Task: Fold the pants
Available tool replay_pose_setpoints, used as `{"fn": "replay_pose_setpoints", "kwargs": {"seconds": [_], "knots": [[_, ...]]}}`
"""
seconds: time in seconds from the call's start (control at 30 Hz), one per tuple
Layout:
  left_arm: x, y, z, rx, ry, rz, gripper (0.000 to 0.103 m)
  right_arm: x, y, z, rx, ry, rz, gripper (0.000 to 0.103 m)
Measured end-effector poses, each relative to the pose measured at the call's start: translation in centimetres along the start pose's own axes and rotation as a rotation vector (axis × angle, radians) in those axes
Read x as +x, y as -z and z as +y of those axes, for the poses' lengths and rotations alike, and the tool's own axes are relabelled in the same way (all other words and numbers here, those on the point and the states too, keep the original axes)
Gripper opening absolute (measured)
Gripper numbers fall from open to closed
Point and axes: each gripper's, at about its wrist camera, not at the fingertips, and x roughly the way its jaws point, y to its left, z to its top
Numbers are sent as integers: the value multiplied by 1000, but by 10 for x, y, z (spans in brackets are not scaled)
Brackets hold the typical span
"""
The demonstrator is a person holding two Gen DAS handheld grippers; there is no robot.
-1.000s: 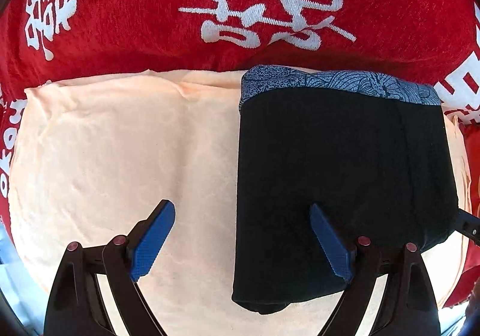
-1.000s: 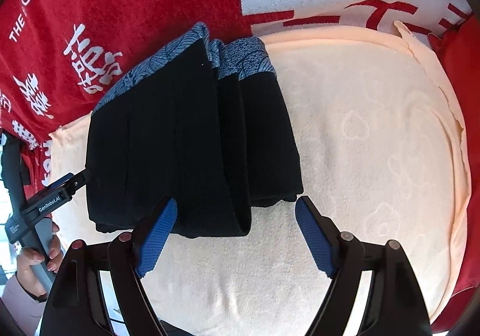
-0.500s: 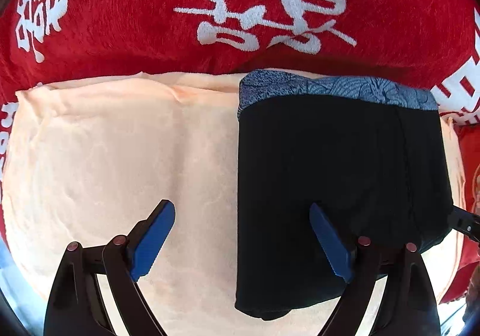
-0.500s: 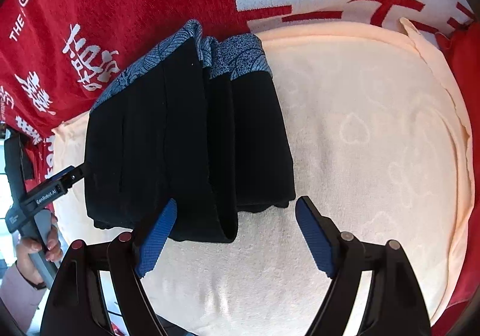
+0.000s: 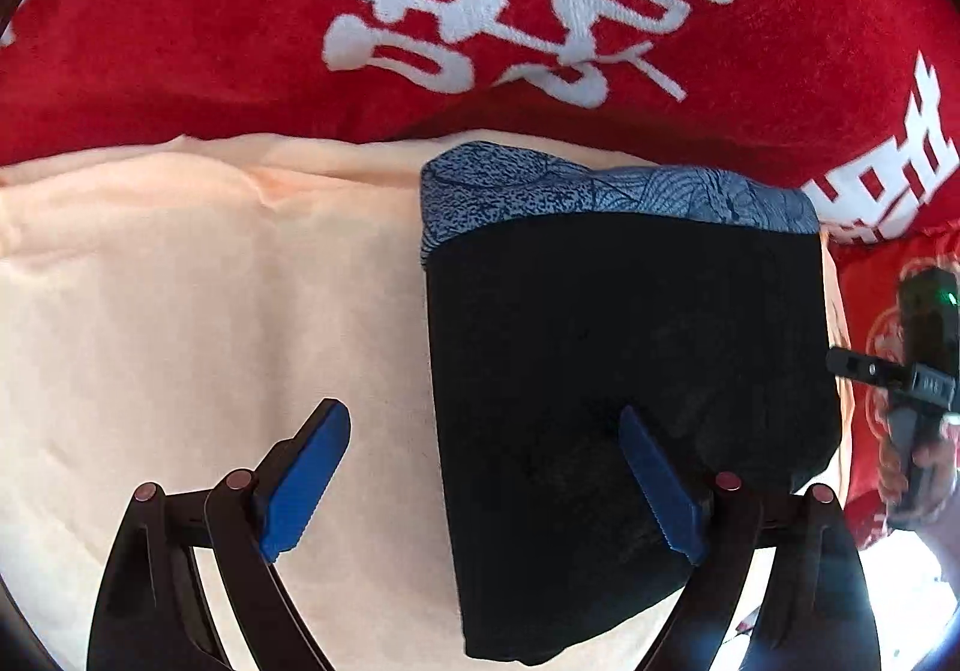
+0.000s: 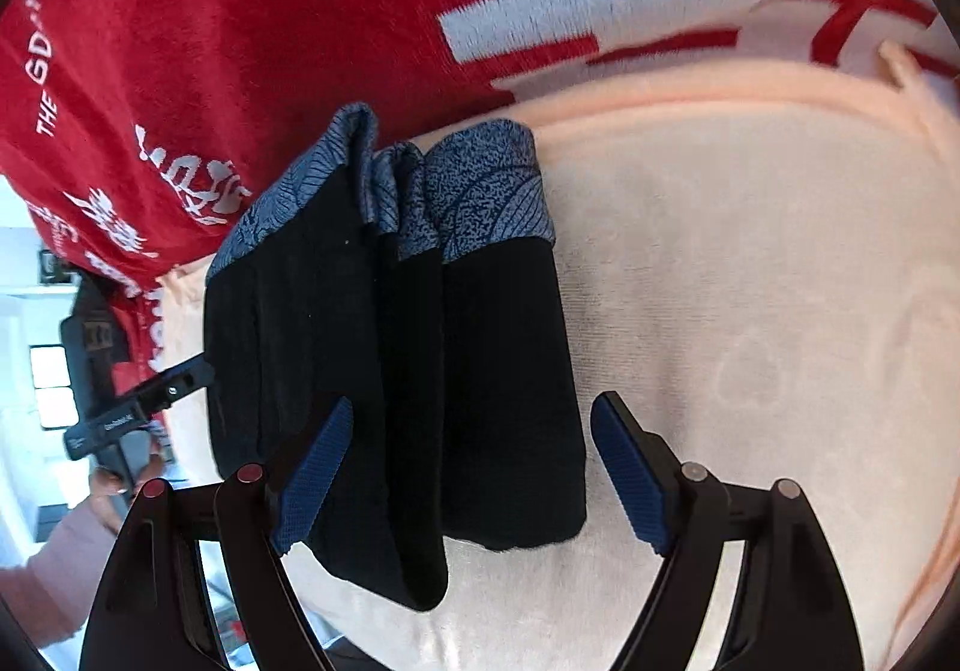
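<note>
Pants: black pants (image 5: pixel 624 401) with a blue patterned waistband (image 5: pixel 612 191), lying as a compact folded bundle on the peach towel (image 5: pixel 180 311), which is spread over a red blanket (image 5: pixel 180 29) with white characters.
Left gripper: the left gripper (image 5: pixel 486 482) hangs wide open, holding nothing; its right pad sits over the black cloth, its left pad over bare towel, so the bundle's left edge runs up between the fingers.
Right gripper: the right gripper (image 6: pixel 468 476) is spread just as wide and is empty too; in its own view the stacked layers (image 6: pixel 396 371) lie between the fingers, the left pad over the cloth, the right pad just beside the bundle's right edge, over towel.
Touching or not: I can't tell whether either set of pads rests on the fabric or floats just above it.
Step in hand: looks to me like the tail end, folds laid, both tools let go.
Layers: from the right view they sit unevenly, one fold poking out nearer the fingers than the rest.
Next move: my call is either lift both tools straight off, or pinch that protruding fold and square it up, gently, since loose knit layers could slide apart.
</note>
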Motion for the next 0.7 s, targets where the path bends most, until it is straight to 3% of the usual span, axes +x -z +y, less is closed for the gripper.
{"fn": "replay_pose_setpoints", "kwargs": {"seconds": [0.23,0.33,0.57,0.63,0.7], "knots": [[24,-6,-7,75,83,36,92,14,-6,-18,-6,-163,32,85],[38,-11,-11,62,107,36,102,25,-10,-19,-14,-202,54,86],[51,-13,-13,12,149,27,103,41,-26,-19,0,-297,87,87],[51,-10,-10,-38,156,19,103,41,-29,-21,53,-290,94,81],[48,-6,-11,-57,169,5,92,40,-28,-16,41,-238,100,69]]}}
